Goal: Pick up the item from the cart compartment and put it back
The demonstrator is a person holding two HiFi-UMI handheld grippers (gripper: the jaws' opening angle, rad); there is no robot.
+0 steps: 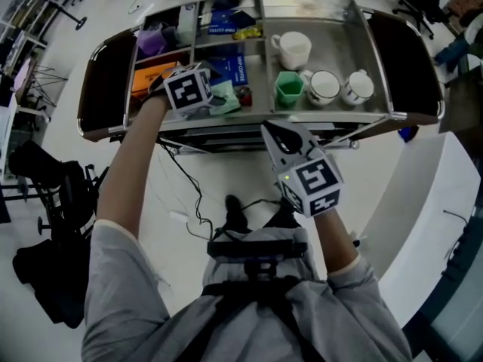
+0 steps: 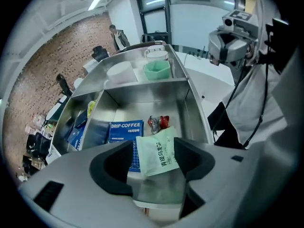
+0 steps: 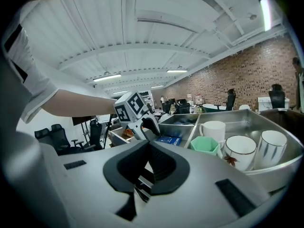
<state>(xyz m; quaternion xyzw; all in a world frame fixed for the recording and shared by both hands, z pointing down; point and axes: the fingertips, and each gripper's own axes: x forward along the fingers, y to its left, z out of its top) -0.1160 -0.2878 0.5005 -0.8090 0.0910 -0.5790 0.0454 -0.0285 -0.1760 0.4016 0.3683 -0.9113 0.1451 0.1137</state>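
Silver compartmented cart tray (image 2: 142,103): brushed steel with a satin sheen, walls dimly reflective. Pale green flat sachet (image 2: 159,156): smooth, matt, paper-like film, printed. Blue drip-coffee box (image 2: 125,131): card, slight gloss. Small red and silver wrapper (image 2: 158,122): crinkled shiny foil. White handled mug (image 1: 293,49): glazed ceramic, glossy. Green faceted cup (image 1: 288,87): smooth, low sheen, looks like plastic. Left tool (image 2: 153,155) and right tool (image 3: 148,167): smooth matt grey plastic shells with matt black pads (image 2: 114,167). Grey sleeve (image 1: 121,277): soft matt cloth.
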